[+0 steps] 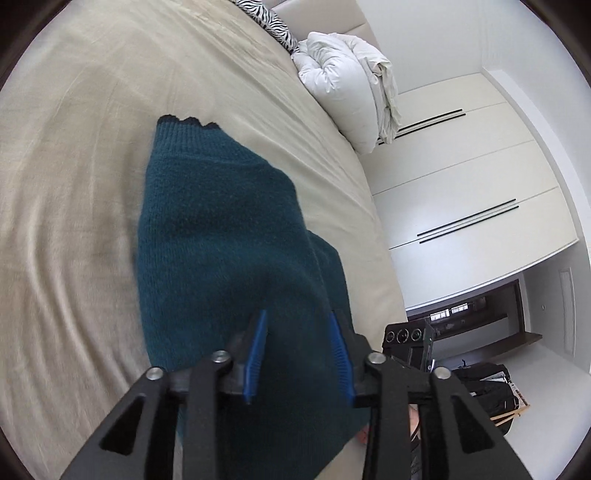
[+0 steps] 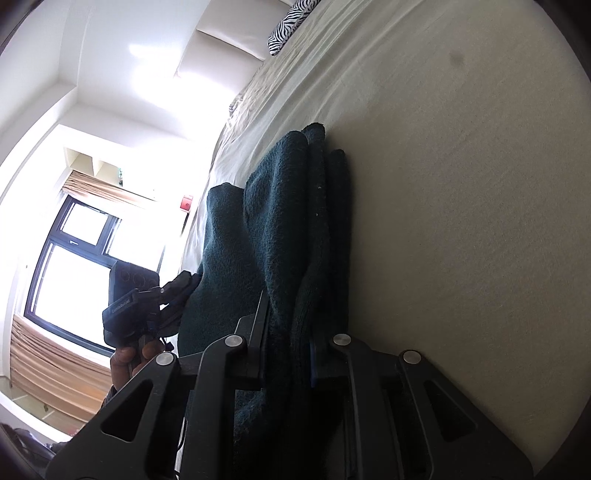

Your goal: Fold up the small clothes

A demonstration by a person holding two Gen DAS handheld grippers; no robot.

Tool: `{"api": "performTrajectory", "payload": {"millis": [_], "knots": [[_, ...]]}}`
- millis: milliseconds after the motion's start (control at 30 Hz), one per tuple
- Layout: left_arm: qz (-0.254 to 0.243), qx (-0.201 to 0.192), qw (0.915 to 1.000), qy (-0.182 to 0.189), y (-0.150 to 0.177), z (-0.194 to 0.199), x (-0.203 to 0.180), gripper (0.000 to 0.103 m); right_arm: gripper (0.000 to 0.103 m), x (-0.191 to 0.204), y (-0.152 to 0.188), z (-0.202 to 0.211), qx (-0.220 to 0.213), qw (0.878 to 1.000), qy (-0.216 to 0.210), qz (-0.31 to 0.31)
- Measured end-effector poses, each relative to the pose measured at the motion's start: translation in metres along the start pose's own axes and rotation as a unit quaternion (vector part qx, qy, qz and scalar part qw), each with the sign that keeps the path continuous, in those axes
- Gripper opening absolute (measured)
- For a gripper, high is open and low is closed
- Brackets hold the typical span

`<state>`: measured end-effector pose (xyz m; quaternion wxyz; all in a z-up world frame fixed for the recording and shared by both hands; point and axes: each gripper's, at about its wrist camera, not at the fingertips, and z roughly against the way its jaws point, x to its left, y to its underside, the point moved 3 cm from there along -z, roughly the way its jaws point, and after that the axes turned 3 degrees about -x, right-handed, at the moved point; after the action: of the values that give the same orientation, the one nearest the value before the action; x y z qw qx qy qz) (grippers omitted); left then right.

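Teal knit, your small garment [image 1: 229, 236] lies across the beige bed [image 1: 74, 166], its scalloped cuff pointing toward the white duvet [image 1: 343, 85] and the zebra pillow [image 1: 273, 22] at the headboard end. Your left gripper [image 1: 299, 354] sits over the near end of the knit with its blue pads [image 1: 258, 350] standing apart, cloth showing between them but not pinched. Your right gripper [image 2: 288, 354] is clamped on a bunched fold of the garment [image 2: 280, 221], its jaws nearly together with the cloth squeezed between, while your hand [image 2: 129, 362] carries the left tool at the bed's edge.
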<state>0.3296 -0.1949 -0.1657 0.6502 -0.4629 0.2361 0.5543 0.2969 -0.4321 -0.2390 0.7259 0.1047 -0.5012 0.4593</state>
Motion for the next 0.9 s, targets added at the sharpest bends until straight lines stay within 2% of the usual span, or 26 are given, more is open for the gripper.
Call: {"api": "performTrajectory", "payload": {"millis": [133, 200, 300, 433, 500, 567, 633, 667, 767, 833, 900], "knots": [[-0.048, 0.028, 0.9984, -0.008, 0.038, 0.008, -0.021, 0.045, 0.018, 0.007, 0.011, 0.022, -0.008, 1.000, 0.011, -0.017], [-0.069, 0.041, 0.9963, -0.033, 0.058, 0.006, -0.022, 0.046, 0.018, 0.011, 0.021, 0.034, -0.008, 1.000, 0.019, -0.012], [-0.063, 0.060, 0.9950, -0.049, 0.075, -0.008, -0.009, 0.045, 0.018, 0.012, 0.038, 0.044, -0.001, 0.999, 0.025, -0.020], [-0.072, 0.056, 0.9941, -0.058, 0.069, -0.016, -0.004, 0.032, 0.018, 0.009, 0.059, 0.049, 0.006, 0.999, 0.047, -0.018], [-0.084, 0.062, 0.9923, -0.067, 0.069, -0.018, -0.002, 0.026, 0.014, 0.008, 0.060, 0.048, 0.001, 0.998, 0.055, -0.012], [-0.077, 0.062, 0.9930, -0.064, 0.070, -0.018, 0.002, 0.020, 0.012, 0.003, 0.059, 0.045, 0.000, 0.998, 0.055, -0.014], [-0.063, 0.060, 0.9941, -0.065, 0.070, -0.013, 0.010, 0.006, 0.010, -0.004, 0.059, 0.044, -0.001, 0.999, 0.044, -0.016], [-0.049, 0.060, 0.9950, -0.062, 0.072, -0.007, 0.012, 0.005, 0.010, -0.005, 0.060, 0.048, -0.002, 0.999, 0.038, -0.026], [-0.049, 0.059, 0.9951, -0.062, 0.078, 0.003, 0.005, 0.009, 0.013, 0.010, 0.060, 0.067, -0.017, 0.998, 0.063, -0.012], [-0.057, 0.057, 0.9955, -0.050, 0.083, 0.009, -0.005, 0.036, 0.017, 0.022, 0.062, 0.080, -0.031, 0.996, 0.084, -0.005], [-0.068, 0.055, 0.9949, -0.050, 0.089, 0.010, -0.010, 0.042, 0.017, 0.037, 0.067, 0.093, -0.044, 0.996, 0.077, 0.007]]}}
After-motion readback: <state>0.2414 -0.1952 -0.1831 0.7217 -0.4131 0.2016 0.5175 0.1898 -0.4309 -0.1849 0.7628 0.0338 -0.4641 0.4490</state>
